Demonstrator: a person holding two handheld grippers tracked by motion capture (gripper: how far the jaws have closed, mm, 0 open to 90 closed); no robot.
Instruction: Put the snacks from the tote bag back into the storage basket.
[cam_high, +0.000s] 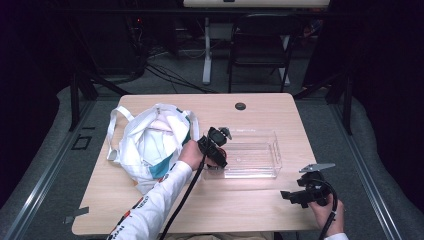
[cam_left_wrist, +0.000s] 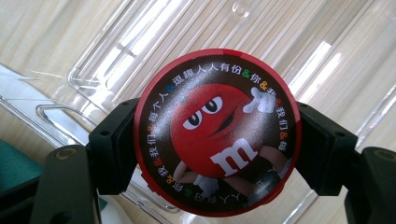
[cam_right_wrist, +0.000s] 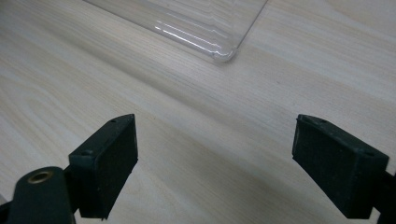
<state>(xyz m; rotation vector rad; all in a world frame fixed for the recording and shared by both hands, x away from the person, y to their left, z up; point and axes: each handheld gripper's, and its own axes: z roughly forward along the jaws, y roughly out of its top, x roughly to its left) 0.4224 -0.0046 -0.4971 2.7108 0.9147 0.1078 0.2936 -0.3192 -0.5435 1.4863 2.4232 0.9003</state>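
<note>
While my left gripper (cam_high: 223, 134) hangs over the left end of the clear plastic tray (cam_high: 272, 150), its fingers (cam_left_wrist: 112, 149) are clamped on a round red candy tin (cam_left_wrist: 217, 133), pressing on the tin's two opposite edges. In the left gripper view the tin faces the camera flat on, its lid printed with a red cartoon candy character and a ring of small lettering, and the ribbed floor of the tray lies directly behind it. I cannot tell whether the tin touches the tray. A white cloth bag (cam_high: 150, 142) with a teal patch sits just to the left of the tray on the counter (cam_high: 250, 205), its mouth open and its handles loose. My right gripper (cam_high: 287, 196) rests low near the tray's near right corner, well apart from the tin, with its fingers (cam_right_wrist: 105, 163) spread wide and nothing between them. In the right gripper view I see bare pale wood between them and the tray's rounded corner ahead. My left sleeve (cam_high: 150, 205) is white with printed marks.
</note>
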